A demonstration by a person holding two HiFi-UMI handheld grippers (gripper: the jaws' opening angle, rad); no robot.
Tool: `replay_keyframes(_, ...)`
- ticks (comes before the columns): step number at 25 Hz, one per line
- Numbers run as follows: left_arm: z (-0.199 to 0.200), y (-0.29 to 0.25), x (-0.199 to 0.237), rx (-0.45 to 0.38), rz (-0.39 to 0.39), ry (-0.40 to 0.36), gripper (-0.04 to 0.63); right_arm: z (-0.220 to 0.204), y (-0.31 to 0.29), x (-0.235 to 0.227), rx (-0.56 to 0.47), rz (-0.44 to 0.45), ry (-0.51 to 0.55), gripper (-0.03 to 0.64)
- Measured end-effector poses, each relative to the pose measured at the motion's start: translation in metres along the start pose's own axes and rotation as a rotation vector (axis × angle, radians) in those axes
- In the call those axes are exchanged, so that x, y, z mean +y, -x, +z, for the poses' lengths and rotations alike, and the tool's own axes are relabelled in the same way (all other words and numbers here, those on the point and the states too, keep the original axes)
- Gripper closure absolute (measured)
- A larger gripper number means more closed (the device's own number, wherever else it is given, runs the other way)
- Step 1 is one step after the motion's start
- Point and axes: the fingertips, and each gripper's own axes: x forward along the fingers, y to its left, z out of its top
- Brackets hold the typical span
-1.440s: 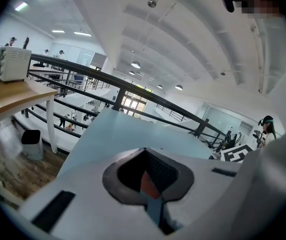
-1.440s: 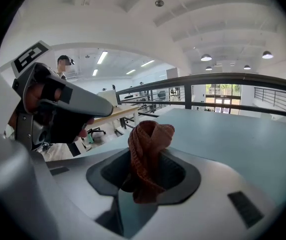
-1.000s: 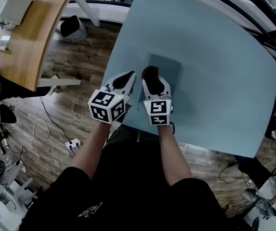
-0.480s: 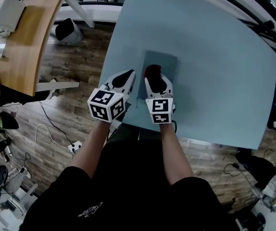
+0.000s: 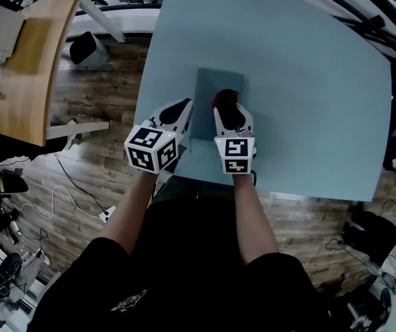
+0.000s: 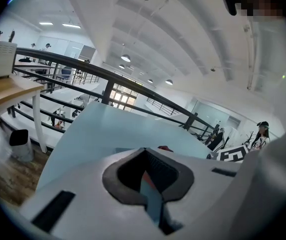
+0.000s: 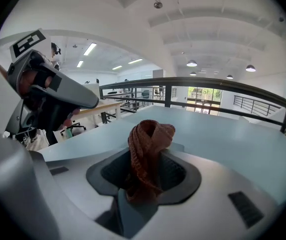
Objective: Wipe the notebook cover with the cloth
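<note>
Right hand-held gripper (image 7: 145,170) clamps the cloth (image 7: 151,133) over the notebook (image 5: 216,81) — left hand-held gripper (image 5: 183,109) pinches its edge.

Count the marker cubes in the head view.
2: a cube on the left gripper, pinching the notebook edge; another cube on the right gripper, holding the cloth. None seems hidden.

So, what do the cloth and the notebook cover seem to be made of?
The cloth looks like a coarse knitted or woven fabric, reddish brown and matte: ribbed threads show between the jaws of the right gripper. The notebook cover looks smooth, matte, grey-blue; card or plastic, I cannot tell.
</note>
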Motion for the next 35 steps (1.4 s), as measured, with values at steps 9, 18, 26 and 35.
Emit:
replay_keyframes(9,-0.003,-0.010,-0.015,0.012,-0.042,-0.010,0.589,-0.012,0.018,-0.034,0.013,-0.089,-0.036,0.462)
replay_keyframes(18,-0.003,-0.009,-0.022,0.014,-0.068,-0.013,0.589,-0.011,0.037,-0.049,-0.006,-0.143,-0.048,0.463)
replay_keyframes(26,-0.002,0.003,-0.018,0.011,-0.078,-0.024,0.589,-0.007,0.042,-0.012,-0.018,-0.103,-0.066,0.463)
replay_keyframes(35,-0.006,0.023,-0.005,0.011,-0.063,-0.030,0.589,-0.004,0.038,0.045,-0.035,-0.023,-0.092,0.463)
